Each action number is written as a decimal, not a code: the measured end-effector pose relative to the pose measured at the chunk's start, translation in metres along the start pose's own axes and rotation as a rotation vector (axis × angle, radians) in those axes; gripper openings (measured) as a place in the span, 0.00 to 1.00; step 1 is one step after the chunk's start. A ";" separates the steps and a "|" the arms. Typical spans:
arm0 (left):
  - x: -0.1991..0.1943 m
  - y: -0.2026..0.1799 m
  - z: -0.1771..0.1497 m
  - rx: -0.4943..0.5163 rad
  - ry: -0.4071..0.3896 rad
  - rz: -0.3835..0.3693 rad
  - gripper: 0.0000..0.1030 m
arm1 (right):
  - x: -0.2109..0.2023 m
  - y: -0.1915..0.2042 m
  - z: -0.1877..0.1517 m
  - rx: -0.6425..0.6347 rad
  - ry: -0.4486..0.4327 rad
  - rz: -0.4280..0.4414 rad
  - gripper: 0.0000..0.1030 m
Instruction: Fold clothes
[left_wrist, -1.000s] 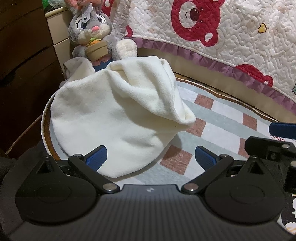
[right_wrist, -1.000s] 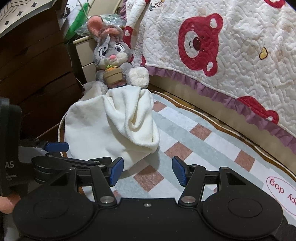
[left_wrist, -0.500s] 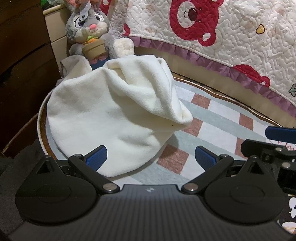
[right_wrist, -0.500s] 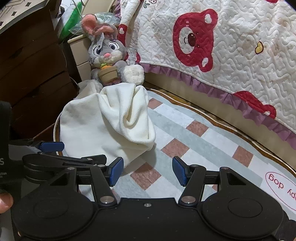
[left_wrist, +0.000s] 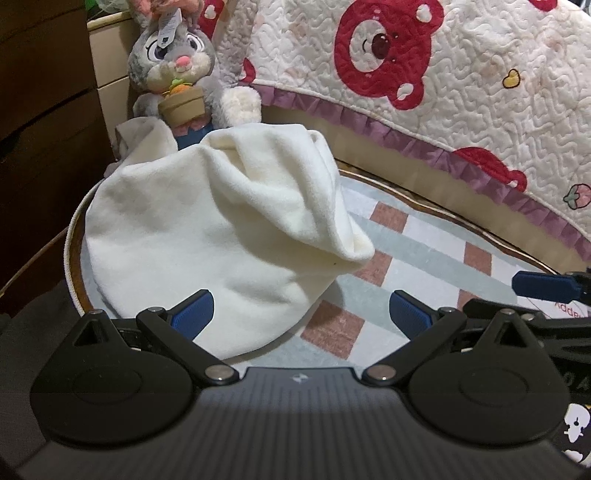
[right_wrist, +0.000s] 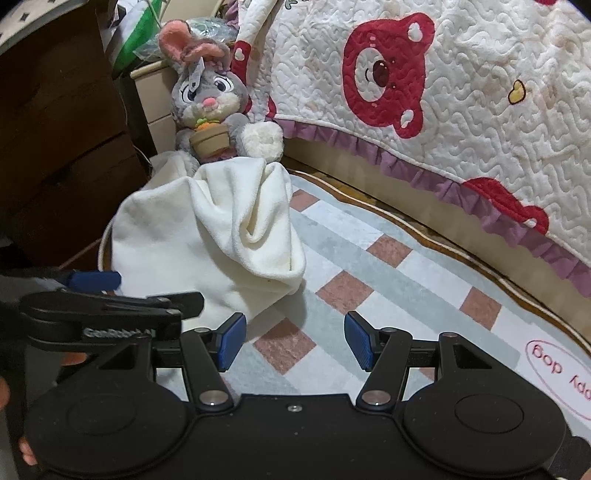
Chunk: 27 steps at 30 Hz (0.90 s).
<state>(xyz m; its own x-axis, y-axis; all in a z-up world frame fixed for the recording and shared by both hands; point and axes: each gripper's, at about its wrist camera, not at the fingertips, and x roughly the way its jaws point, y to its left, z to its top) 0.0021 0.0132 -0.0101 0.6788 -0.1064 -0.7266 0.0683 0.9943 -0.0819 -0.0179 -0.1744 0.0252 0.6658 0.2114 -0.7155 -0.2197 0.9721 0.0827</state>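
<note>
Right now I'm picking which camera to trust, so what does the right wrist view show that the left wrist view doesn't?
Only the right wrist view shows the pink "dog" lettering on the rug and the green bag behind the plush rabbit. Only the left wrist view shows a strawberry print on the quilt. Both show the cream garment lying crumpled on the checked rug, the red bear quilt, and both grippers, left gripper and right gripper, open and empty.

Cream fleece garment, loosely bunched with one rumpled fold drooping to the right, lying ahead of the open jaws, nearer the left pair.
</note>
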 end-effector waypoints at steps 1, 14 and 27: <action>0.001 0.000 0.000 -0.001 0.000 -0.001 1.00 | 0.001 0.001 0.000 -0.006 0.002 -0.004 0.62; 0.003 0.024 0.001 -0.060 -0.014 0.045 0.98 | 0.007 0.006 -0.003 -0.010 0.011 0.012 0.62; 0.005 0.031 -0.001 -0.077 -0.016 0.033 0.86 | 0.011 0.011 -0.007 -0.028 0.014 0.055 0.62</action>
<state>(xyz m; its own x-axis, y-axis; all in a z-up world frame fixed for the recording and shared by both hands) 0.0069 0.0439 -0.0166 0.6912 -0.0725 -0.7190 -0.0107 0.9938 -0.1105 -0.0183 -0.1625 0.0135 0.6420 0.2623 -0.7205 -0.2753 0.9559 0.1026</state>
